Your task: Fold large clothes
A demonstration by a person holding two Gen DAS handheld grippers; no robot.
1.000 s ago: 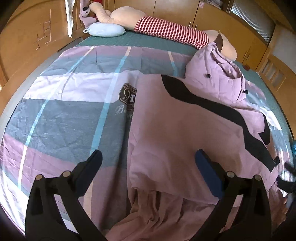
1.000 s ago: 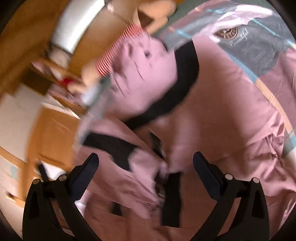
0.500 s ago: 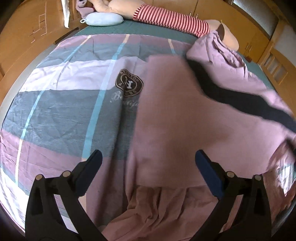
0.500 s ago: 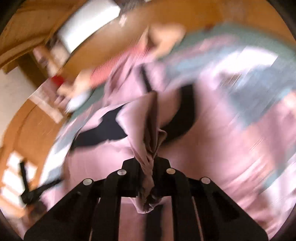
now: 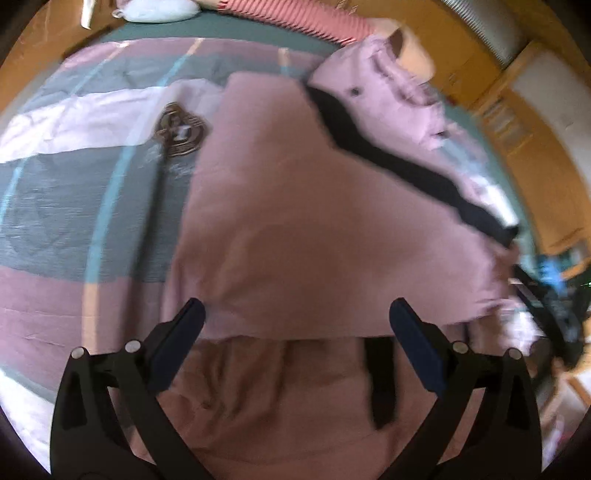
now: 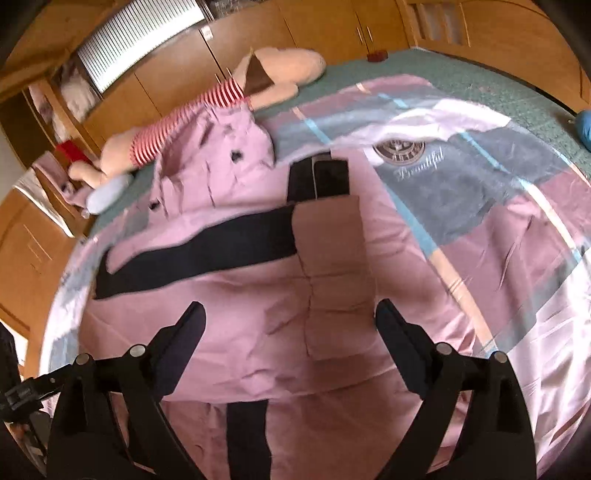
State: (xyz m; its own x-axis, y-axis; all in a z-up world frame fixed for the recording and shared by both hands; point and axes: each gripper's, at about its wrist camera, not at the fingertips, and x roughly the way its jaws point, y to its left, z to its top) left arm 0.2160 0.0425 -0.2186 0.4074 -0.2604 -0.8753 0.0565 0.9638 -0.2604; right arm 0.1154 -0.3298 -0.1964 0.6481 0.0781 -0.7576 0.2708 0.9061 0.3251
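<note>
A large pink garment [image 5: 317, 229] with black bands [image 5: 391, 162] lies spread on the bed, a folded panel flat over its lower part. Its hood end [image 6: 221, 158] with dark buttons is bunched toward the headboard. In the right wrist view the same garment [image 6: 325, 295] shows a sleeve laid down its middle and a black band [image 6: 207, 254] across it. My left gripper [image 5: 295, 325] hovers open over the folded edge, nothing between its fingers. My right gripper [image 6: 290, 321] hangs above the cloth, its jaws opening, with no fabric between them.
A patchwork bedspread [image 5: 74, 192] in grey, pink and white with a crest covers the bed. A long plush toy in a red-striped shirt [image 6: 177, 125] and a pale blue pillow [image 5: 159, 11] lie at the head. Wooden cupboards [image 6: 314, 33] surround the bed.
My right gripper shut on a bunch of pink cloth, lifted it, then let go; the cloth now lies flat. The left view has tipped further down toward the garment.
</note>
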